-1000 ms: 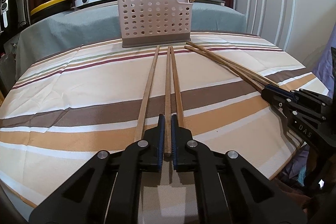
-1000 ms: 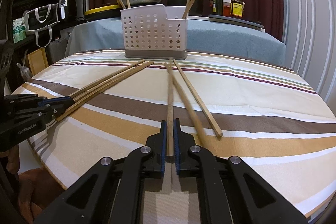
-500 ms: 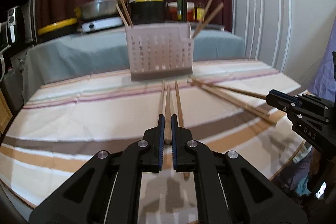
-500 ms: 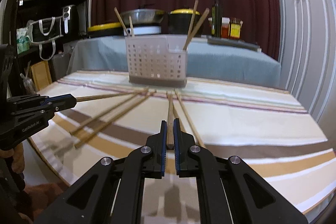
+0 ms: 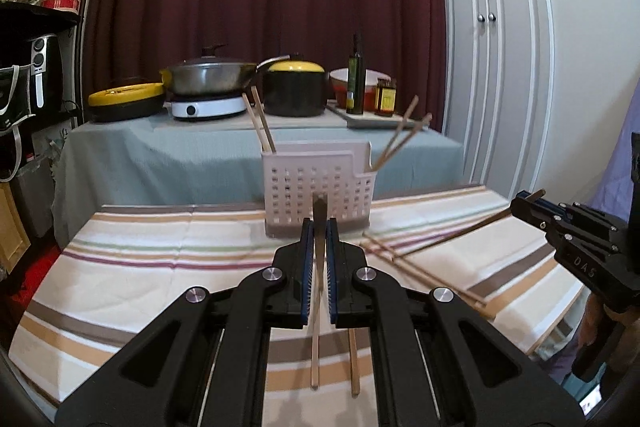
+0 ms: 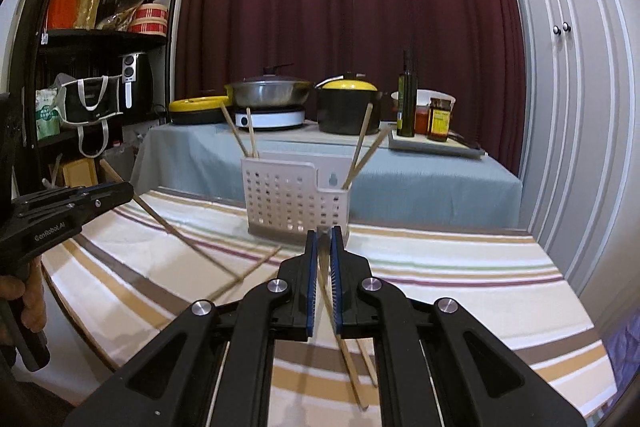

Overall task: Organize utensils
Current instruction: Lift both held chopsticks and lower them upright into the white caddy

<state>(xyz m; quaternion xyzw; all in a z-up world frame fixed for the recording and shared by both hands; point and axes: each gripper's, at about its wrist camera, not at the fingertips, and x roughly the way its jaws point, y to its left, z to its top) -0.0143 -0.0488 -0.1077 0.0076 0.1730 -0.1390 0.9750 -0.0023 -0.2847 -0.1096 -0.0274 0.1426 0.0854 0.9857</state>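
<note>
1 chopstick [image 5: 320, 205] is being clamped in the left gripper [image 5: 319, 227] and another chopstick [image 6: 322, 259] in the right gripper [image 6: 324, 239], both being held above the striped table [image 5: 160, 259]. The holder [image 5: 318, 193] is being shown at the table's far edge with 4 sticks in it, while loose chopsticks [image 5: 420, 267] are lying before it.
</note>
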